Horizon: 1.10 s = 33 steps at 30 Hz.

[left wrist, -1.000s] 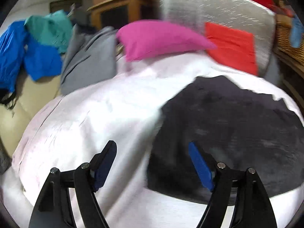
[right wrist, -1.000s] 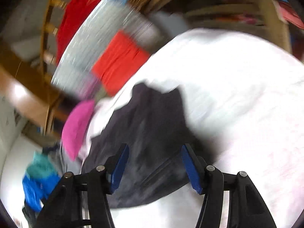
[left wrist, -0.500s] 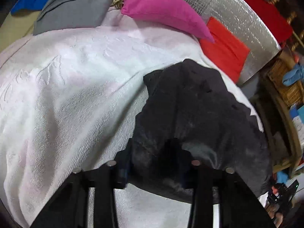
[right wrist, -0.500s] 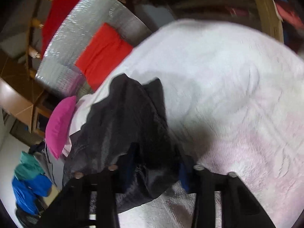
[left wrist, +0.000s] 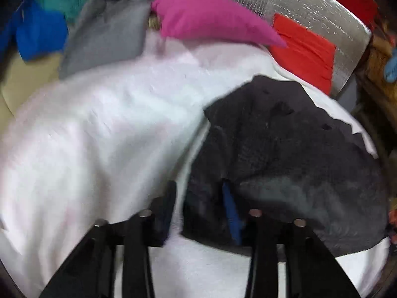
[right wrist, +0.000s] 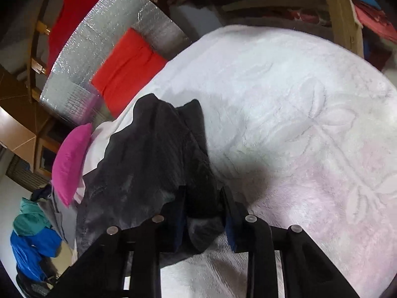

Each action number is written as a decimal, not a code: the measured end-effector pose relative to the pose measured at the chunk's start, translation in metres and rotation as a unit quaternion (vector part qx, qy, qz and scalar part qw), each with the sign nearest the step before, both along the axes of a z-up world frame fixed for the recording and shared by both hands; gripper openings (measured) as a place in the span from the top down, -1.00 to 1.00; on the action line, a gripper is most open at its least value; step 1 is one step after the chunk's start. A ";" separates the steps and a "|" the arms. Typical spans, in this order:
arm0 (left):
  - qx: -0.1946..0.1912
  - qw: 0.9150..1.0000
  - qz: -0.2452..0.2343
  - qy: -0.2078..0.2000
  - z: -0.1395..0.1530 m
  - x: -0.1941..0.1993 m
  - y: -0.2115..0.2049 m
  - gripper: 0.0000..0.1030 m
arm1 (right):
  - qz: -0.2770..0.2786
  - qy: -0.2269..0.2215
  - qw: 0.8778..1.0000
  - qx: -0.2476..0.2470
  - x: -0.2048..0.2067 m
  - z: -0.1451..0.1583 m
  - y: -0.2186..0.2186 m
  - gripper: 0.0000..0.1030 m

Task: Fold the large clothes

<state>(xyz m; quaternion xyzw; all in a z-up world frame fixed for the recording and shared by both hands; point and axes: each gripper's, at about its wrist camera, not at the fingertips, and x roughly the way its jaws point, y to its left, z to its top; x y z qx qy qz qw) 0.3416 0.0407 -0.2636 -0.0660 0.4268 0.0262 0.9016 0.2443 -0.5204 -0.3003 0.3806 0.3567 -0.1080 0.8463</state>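
On the white bed [right wrist: 285,104], both claws grip the black garment [right wrist: 153,154].
Left claw [left wrist: 198,208] and right claw [right wrist: 203,208] clamp its near edge, probably to lift and fold.

One black garment [left wrist: 292,154] is seen on one white blanket [left wrist: 104,134], with one pink pillow [left wrist: 211,19] and one red cushion [left wrist: 305,49]. Two hand-held grippers are counted, left [left wrist: 198,206] and right [right wrist: 203,213].
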 end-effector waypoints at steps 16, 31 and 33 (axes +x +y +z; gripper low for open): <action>0.133 0.979 -0.005 -0.155 0.130 -0.124 -0.035 -0.72 | 0.053 -0.126 0.971 -0.196 -0.080 0.096 0.105 -0.52; 0.142 0.950 -0.024 -0.277 0.232 -0.232 -0.052 -0.86 | 0.071 -0.213 0.939 -0.261 -0.172 0.209 0.185 -0.87; 0.143 0.946 -0.032 -0.288 0.241 -0.246 -0.054 -0.88 | 0.053 -0.225 0.934 -0.274 -0.187 0.220 0.193 -0.92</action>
